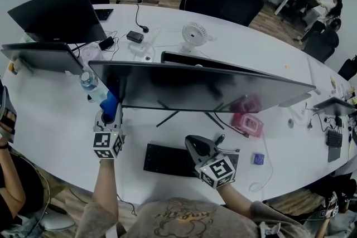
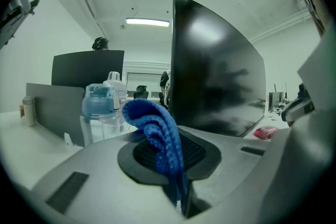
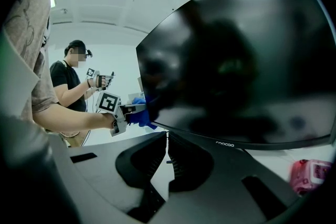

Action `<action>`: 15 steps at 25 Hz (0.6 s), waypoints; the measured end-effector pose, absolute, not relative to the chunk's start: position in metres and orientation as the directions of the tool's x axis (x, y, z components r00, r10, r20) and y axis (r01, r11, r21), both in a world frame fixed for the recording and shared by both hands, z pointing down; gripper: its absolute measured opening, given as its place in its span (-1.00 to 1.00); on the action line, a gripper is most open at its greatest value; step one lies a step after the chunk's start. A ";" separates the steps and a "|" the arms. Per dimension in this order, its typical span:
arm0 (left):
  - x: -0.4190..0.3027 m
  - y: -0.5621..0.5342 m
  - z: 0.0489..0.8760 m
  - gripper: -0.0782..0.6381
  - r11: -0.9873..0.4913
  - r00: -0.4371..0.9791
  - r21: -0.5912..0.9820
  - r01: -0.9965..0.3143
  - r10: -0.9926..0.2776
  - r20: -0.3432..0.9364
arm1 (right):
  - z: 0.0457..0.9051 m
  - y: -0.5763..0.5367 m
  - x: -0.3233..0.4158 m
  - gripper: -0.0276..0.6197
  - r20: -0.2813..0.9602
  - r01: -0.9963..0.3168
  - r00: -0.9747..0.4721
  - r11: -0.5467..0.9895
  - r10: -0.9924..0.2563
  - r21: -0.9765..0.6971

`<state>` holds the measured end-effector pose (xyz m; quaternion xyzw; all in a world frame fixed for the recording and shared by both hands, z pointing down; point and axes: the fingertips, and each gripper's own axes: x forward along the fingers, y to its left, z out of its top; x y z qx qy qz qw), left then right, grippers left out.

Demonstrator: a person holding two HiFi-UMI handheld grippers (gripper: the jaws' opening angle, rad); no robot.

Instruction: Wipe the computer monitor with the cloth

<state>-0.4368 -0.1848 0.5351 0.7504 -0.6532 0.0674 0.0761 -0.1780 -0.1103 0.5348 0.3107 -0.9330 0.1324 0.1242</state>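
A wide dark monitor [image 1: 195, 86] stands on the white table [image 1: 50, 114]. My left gripper [image 1: 109, 115] is shut on a blue knitted cloth [image 1: 110, 102], right at the screen's lower left corner. In the left gripper view the cloth [image 2: 156, 134] loops up out of the shut jaws, and the monitor [image 2: 215, 86] stands edge-on just to its right. My right gripper [image 1: 196, 145] hovers over the keyboard [image 1: 167, 160] below the screen, shut with nothing in it. The right gripper view has the jaws [image 3: 168, 139] under the monitor's [image 3: 236, 60] bottom edge, with the cloth [image 3: 139, 115] at its far corner.
A clear water bottle [image 1: 89, 82] stands just left of the cloth. Laptops [image 1: 56, 17] are at the far left, a small fan [image 1: 194, 35] behind the monitor, a pink object [image 1: 248, 122] and a small blue item [image 1: 257, 159] at the right. Another person [image 3: 71, 81] stands beyond the table.
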 end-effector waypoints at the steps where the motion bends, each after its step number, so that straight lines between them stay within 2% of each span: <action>1: -0.437 -0.185 0.533 -0.64 -0.136 0.138 0.024 -0.990 -0.970 0.198 | 0.534 -0.109 -0.178 -0.83 0.313 -0.614 -0.776 0.771 -0.548 -0.171; 15: -0.435 -0.184 0.497 -0.64 -0.144 0.142 -0.006 -0.990 -0.978 0.153 | 0.521 -0.099 -0.172 -0.83 0.280 -0.614 -0.780 0.772 -0.560 -0.165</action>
